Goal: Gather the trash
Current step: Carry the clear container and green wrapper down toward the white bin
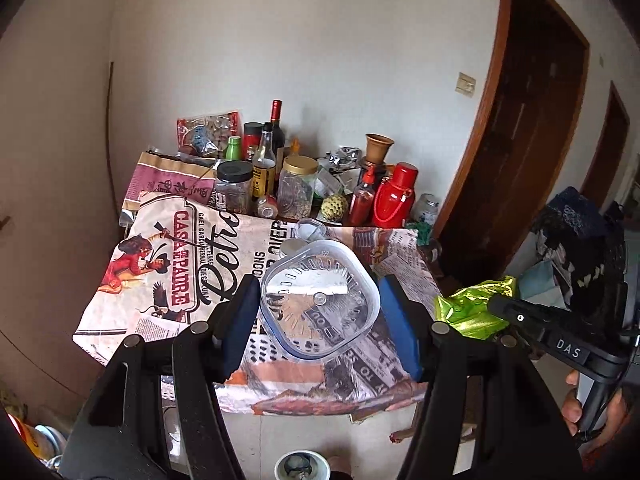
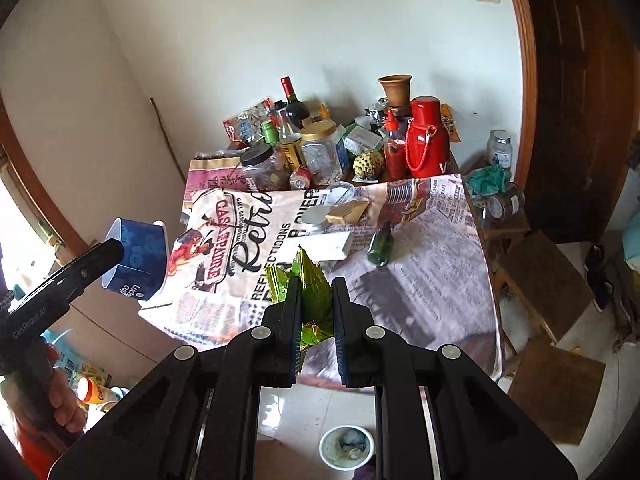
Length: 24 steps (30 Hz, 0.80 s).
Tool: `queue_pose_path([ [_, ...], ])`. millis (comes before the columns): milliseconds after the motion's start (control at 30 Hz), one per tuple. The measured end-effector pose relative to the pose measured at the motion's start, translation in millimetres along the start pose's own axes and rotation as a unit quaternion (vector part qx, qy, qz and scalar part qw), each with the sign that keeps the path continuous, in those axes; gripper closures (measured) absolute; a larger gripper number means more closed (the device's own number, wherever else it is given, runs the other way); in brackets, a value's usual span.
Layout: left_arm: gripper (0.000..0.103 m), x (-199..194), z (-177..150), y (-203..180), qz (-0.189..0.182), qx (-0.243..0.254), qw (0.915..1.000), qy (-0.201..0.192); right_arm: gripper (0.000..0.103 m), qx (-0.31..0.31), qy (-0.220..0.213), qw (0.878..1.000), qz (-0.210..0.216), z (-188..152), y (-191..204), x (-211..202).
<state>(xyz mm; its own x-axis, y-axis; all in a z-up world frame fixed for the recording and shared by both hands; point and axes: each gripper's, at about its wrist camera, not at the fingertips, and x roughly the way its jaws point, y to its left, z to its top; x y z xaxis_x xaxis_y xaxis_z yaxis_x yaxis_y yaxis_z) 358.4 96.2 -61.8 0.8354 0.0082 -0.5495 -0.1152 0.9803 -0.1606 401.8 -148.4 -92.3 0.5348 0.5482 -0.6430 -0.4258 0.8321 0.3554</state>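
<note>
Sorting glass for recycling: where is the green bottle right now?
In the right wrist view, the green bottle lies on its side on the newspaper-print tablecloth, right of the white box and beyond the right claw.

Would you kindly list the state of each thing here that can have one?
Left gripper: shut on the blue plastic cup, which is tilted in the air.
Right gripper: shut on the crumpled green foil wrapper.
Dark green glass bottle: lying on its side on the printed tablecloth.
Red flask: upright, capped.
Gold-lidded clear jar: upright, closed.
White round tub on the floor: open.
</note>
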Motion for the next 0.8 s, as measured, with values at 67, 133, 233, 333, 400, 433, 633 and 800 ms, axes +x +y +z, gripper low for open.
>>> queue_pose_path([
  [67, 0.042, -15.6, -11.2, 9.8, -0.014, 0.008, 0.9999, 0.004, 0.09, 0.008, -0.002, 1.0, -0.004, -13.0, 11.6, -7.3],
  [133, 0.042, -28.5, -22.4, 17.2, -0.025, 0.014, 0.9995, 0.009, 0.09, 0.016, -0.004, 1.0, -0.009, -30.4, 26.3, -15.2],
  [233, 0.043, -49.4, -41.8, 28.7, -0.041, 0.023, 0.9988, 0.016, 0.09, 0.024, -0.004, 1.0, -0.017, -57.8, 46.0, -25.8],
  [333, 0.043, -68.7, -62.1, 38.3, -0.055, 0.036, 0.9975, 0.025, 0.09, 0.035, -0.001, 0.999, -0.028, -83.9, 62.2, -33.1],
  [400, 0.043, -79.7, -76.7, 43.6, -0.064, 0.044, 0.9963, 0.035, 0.09, 0.045, 0.006, 0.998, -0.033, -102.3, 71.5, -37.5],
  [433, 0.043, -83.6, -82.6, 45.8, -0.068, 0.047, 0.9958, 0.04, 0.09, 0.049, 0.01, 0.998, -0.035, -109.5, 74.9, -39.2],
  [633, 0.043, -99.3, -118.5, 55.1, -0.086, 0.056, 0.9918, 0.077, 0.09, 0.063, 0.042, 0.996, -0.048, -147.7, 91.4, -45.1],
  [800, 0.043, -95.2, -143.1, 55.9, -0.089, 0.048, 0.9885, 0.112, 0.09, 0.072, 0.076, 0.993, -0.053, -170.2, 87.3, -35.5],
])
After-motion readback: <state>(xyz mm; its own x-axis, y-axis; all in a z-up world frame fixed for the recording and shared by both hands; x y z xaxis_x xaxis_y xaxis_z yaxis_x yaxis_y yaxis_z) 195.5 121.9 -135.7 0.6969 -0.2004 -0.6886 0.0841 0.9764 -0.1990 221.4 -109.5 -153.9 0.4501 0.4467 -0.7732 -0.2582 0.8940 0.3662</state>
